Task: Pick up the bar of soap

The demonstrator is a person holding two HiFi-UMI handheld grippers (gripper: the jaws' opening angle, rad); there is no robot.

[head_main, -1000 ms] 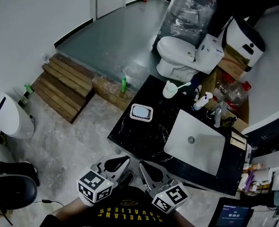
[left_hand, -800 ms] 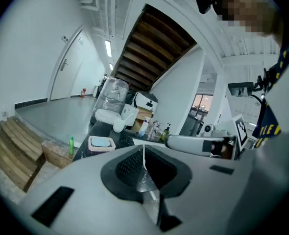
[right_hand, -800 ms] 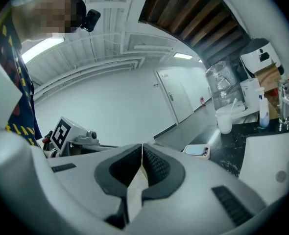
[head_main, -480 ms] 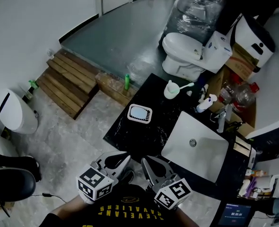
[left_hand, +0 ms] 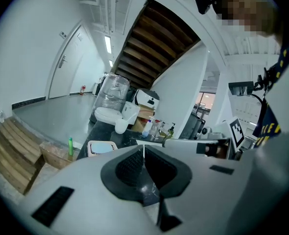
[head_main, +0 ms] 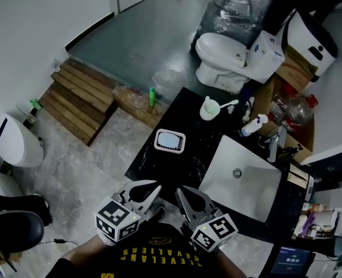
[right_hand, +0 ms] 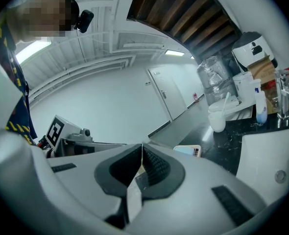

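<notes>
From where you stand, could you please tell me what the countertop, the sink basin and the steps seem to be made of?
The countertop: black stone, probably polished marble or a look-alike, judging by white veining and gloss. The sink basin: likely glazed ceramic, smooth glossy white. The steps: matte wood, brown planks with visible gaps.

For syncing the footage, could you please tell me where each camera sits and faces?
Head view: on the person's head, steeply down at the black counter, sink and soap dish; left gripper, right gripper and shirt show below.
Left gripper view: on that gripper, along its shut jaws toward the counter; right gripper shows at right.
Right gripper view: on that gripper, along its shut jaws toward the counter; left gripper shows at left.
Shared: all three show the soap dish.
</notes>
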